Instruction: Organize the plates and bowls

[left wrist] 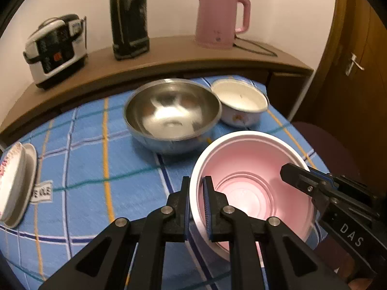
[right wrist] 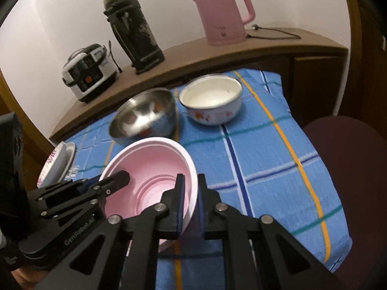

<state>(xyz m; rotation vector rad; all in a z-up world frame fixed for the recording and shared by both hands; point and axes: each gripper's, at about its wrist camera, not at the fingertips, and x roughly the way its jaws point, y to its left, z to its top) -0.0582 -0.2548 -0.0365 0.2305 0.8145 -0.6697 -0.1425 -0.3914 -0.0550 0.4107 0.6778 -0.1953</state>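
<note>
Gripping the pink bowl (left wrist: 251,188) by opposite rims, I have the left claw (left wrist: 196,207) and right claw (right wrist: 191,205) both clamped on its thin wall, low and centre in each view above the blue checked cloth (left wrist: 96,164). It looks light, flexible plastic, likely to buckle, so I judge rim holds best.
</note>
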